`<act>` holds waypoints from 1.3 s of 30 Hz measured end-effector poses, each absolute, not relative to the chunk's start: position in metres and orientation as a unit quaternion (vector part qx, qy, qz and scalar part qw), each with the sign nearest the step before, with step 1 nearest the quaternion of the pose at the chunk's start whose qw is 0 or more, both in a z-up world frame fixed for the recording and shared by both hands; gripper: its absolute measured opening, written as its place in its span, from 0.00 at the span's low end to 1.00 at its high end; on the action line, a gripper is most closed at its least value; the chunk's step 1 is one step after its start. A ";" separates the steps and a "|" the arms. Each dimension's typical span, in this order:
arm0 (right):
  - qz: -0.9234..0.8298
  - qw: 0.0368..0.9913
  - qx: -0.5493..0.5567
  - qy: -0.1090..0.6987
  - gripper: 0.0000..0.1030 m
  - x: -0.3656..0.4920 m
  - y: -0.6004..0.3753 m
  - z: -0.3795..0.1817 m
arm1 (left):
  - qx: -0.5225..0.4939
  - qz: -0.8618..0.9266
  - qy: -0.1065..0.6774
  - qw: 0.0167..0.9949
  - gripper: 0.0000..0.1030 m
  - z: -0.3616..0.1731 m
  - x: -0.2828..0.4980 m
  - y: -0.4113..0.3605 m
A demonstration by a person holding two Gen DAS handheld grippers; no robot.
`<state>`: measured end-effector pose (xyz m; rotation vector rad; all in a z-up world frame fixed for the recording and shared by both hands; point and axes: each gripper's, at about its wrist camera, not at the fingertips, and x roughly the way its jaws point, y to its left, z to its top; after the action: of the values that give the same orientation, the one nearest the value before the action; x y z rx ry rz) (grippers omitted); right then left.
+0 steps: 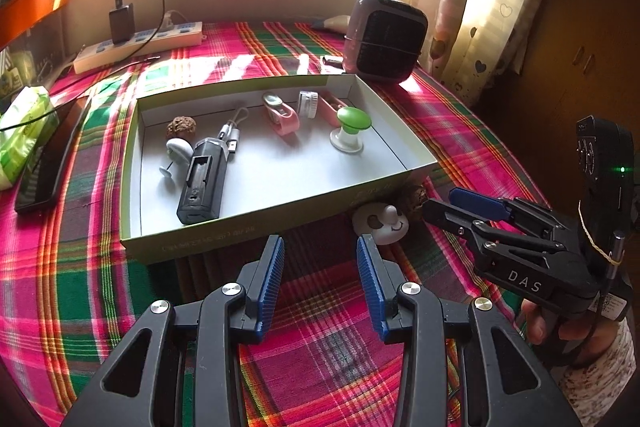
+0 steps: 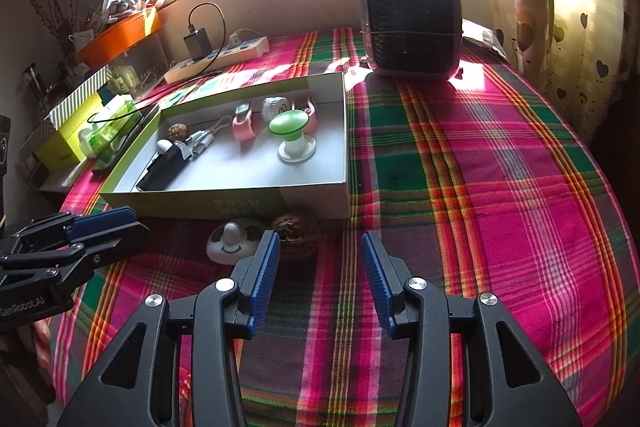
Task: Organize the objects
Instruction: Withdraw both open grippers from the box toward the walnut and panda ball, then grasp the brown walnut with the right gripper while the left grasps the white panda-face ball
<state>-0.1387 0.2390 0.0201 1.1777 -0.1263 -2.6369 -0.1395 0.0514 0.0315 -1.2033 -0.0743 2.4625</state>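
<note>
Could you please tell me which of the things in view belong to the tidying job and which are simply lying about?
Part of the job:
- open box
- white smiley toy and walnut, outside the box against its near wall
- green-topped stand, black device, pink clip, already inside

Just lying about:
- heater
- power strip
- phone

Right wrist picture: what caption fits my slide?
Open right hand-held gripper nears a walnut and smiley toy beside the box.
</note>
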 end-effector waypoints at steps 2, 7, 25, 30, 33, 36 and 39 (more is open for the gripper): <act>-0.903 0.129 0.407 -0.048 0.50 -0.141 0.237 0.019 | -0.433 0.879 -0.026 0.199 0.35 0.030 -0.140 0.052; -0.899 0.128 0.416 -0.050 0.50 -0.149 0.234 0.015 | -0.439 0.876 -0.026 0.200 0.35 0.025 -0.141 0.054; -0.893 0.140 0.424 -0.056 0.34 -0.153 0.234 0.011 | -0.454 0.863 -0.029 0.222 0.35 0.015 -0.146 0.066; -0.895 0.131 0.423 -0.052 0.34 -0.150 0.240 0.011 | -0.455 0.858 -0.035 0.235 0.36 0.013 -0.148 0.070; -0.896 0.125 0.423 -0.050 0.34 -0.146 0.244 0.011 | -0.456 0.857 -0.037 0.239 0.40 0.013 -0.150 0.074; -0.897 0.119 0.423 -0.043 0.34 -0.143 0.247 0.012 | -0.457 0.856 -0.039 0.236 0.40 0.013 -0.154 0.078; -0.898 0.116 0.422 -0.044 0.34 -0.139 0.252 0.012 | -0.460 0.854 -0.042 0.240 0.41 0.012 -0.158 0.082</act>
<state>-0.1393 0.2517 0.0116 1.2372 -0.1295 -2.6299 -0.1578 0.0824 0.0119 -1.2584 -0.1143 2.3373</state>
